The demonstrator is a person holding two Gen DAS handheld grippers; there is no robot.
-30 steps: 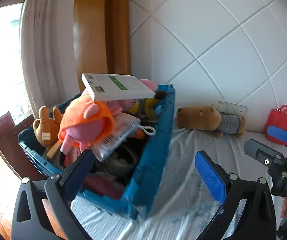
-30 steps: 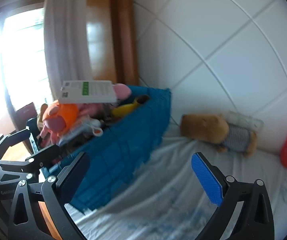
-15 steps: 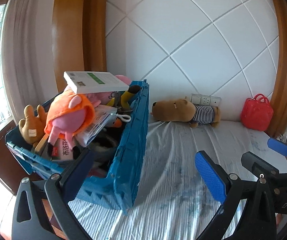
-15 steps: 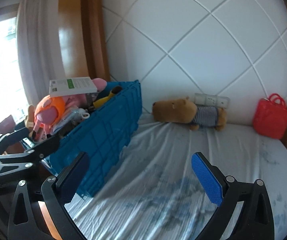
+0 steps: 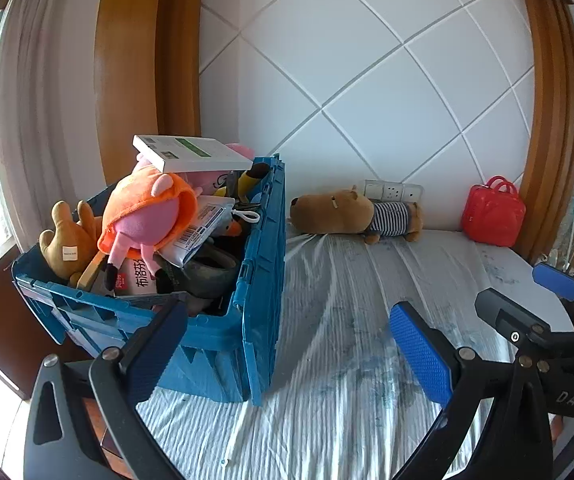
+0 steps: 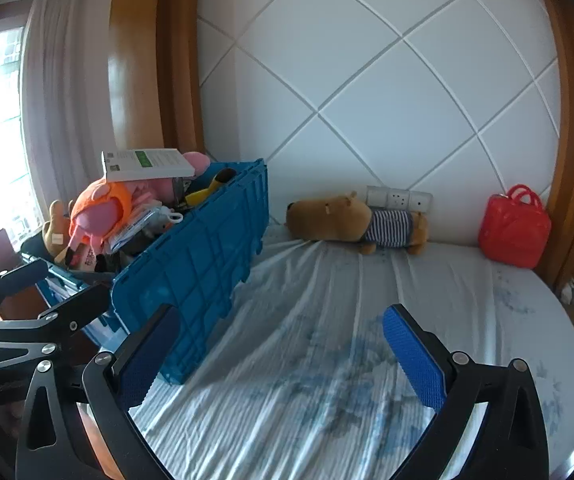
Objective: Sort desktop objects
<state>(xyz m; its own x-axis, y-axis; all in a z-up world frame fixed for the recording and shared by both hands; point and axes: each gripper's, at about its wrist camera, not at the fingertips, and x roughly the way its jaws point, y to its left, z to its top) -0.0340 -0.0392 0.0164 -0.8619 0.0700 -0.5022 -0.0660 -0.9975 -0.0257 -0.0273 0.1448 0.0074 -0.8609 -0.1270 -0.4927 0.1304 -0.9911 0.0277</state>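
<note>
Both tongs, left (image 5: 291, 352) and right (image 6: 283, 350), spread apart, empty, over wrinkled striped tabletop (image 6: 327, 360). Ribbed blue plastic crate (image 5: 261, 280) heaped with plush toys; flat white box (image 5: 191, 154) tops it.

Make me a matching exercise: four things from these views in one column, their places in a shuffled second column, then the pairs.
Things
1. white box
2. brown plush
3. red bag
4. orange plush

Places
A. far right corner, against the wall
B. lying on the sheet below the wall sockets
C. topmost on the crate's pile
D. in the crate, under the white box

Pairs: 1-C, 2-B, 3-A, 4-D
</note>
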